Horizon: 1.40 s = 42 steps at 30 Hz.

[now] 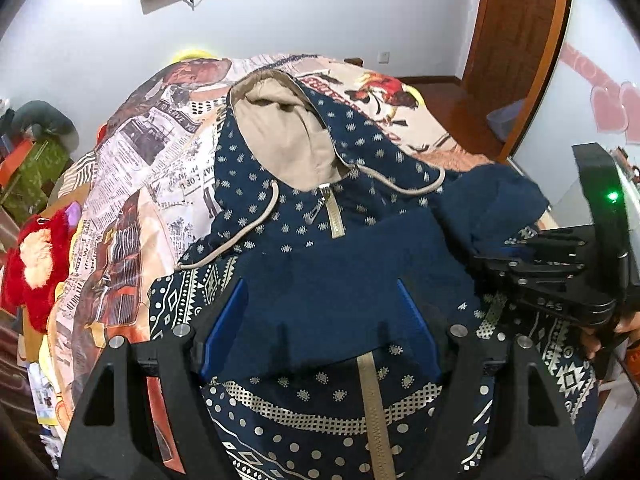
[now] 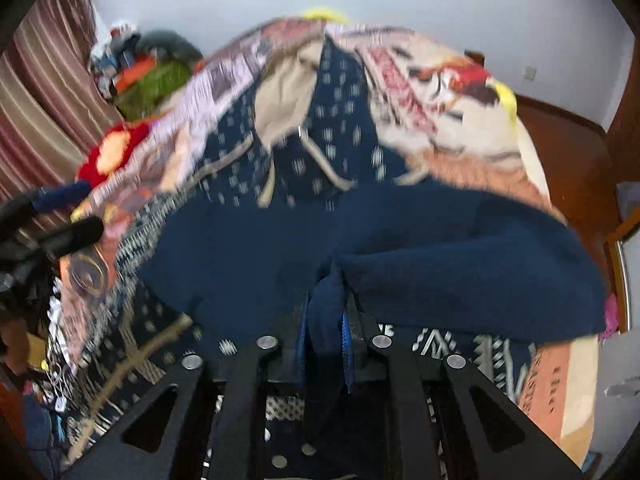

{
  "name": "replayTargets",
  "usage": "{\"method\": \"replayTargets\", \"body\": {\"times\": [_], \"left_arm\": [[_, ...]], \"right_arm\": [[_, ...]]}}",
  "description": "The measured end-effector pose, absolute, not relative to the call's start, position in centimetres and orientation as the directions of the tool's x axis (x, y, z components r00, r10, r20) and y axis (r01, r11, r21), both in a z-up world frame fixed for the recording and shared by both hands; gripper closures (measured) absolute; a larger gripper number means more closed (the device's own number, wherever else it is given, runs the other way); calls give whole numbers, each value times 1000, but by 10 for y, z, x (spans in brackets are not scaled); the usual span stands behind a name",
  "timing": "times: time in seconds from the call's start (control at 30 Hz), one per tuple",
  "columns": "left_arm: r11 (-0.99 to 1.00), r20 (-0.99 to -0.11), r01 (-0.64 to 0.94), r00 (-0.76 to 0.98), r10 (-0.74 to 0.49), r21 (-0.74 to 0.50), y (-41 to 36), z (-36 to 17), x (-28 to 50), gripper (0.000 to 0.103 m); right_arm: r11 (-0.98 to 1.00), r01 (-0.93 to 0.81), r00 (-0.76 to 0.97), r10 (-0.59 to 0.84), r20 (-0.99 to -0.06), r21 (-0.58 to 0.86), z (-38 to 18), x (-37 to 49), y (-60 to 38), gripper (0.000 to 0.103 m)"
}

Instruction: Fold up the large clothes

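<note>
A navy patterned hooded jacket (image 1: pixel 288 208) with a beige-lined hood (image 1: pixel 280 136) and beige zip lies face up on the bed. Its plain navy sleeve (image 1: pixel 360 264) is folded across the chest. My left gripper (image 1: pixel 324 292) is open above the jacket's middle, its blue pads wide apart, holding nothing. My right gripper (image 2: pixel 326 312) is shut on a bunch of the navy sleeve (image 2: pixel 460 264), and it also shows at the right of the left wrist view (image 1: pixel 532 264). The right wrist view is blurred by motion.
The bed carries a newspaper-print cover (image 1: pixel 132 184). A red plush toy (image 1: pixel 36 268) and clutter lie at the bed's left side. A wooden door (image 1: pixel 516 40) and wooden floor are at the right. A striped curtain (image 2: pixel 44 92) hangs left.
</note>
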State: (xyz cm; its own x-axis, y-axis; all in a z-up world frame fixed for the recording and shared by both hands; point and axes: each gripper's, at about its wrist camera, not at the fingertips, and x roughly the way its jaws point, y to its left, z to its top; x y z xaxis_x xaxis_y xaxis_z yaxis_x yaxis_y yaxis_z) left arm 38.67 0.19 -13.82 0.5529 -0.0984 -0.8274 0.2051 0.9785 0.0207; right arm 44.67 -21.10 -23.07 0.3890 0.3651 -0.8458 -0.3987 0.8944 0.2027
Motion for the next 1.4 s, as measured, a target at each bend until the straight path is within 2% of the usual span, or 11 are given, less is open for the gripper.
{"method": "replayTargets", "body": {"times": [0.2,0.4,0.43,0.53,0.57,0.67,0.87,1.17,1.2,1.33,1.4], "left_arm": [[972,-837,233,536,-113,18,-18,-140,395,29],[945,-837,325,524,-159,24,-74,-128,417,29],[940,-838,341,518,-169,21,-84,-128,421,29],[917,-853,399,480,-205,4,-123,-133,437,29],[910,-860,414,466,-209,3,-137,-137,442,29],[884,-882,467,421,-212,10,-180,-152,456,29],[788,-906,604,390,-164,118,-269,-185,463,29],[707,-925,673,374,-72,217,-324,-235,471,30],[712,-922,669,380,-81,213,-323,-235,472,33],[754,-910,628,402,-101,194,-318,-228,477,77],[774,-910,610,398,-117,168,-313,-225,482,88]], "right_arm": [[874,-381,315,430,-846,302,-231,437,-236,83],[900,-361,402,389,-829,247,-208,410,-279,81],[909,-354,431,369,-824,222,-202,404,-291,77],[932,-320,514,320,-796,169,-189,389,-319,52],[937,-311,534,311,-787,159,-185,386,-327,49],[952,-274,574,276,-771,137,-177,376,-354,48],[975,-183,614,212,-760,123,-175,369,-402,47],[983,-100,600,182,-779,153,-193,371,-441,47],[983,-98,597,182,-781,154,-195,372,-443,47],[982,-93,590,189,-785,166,-201,375,-444,47],[981,-91,588,190,-786,169,-202,376,-443,47]]}}
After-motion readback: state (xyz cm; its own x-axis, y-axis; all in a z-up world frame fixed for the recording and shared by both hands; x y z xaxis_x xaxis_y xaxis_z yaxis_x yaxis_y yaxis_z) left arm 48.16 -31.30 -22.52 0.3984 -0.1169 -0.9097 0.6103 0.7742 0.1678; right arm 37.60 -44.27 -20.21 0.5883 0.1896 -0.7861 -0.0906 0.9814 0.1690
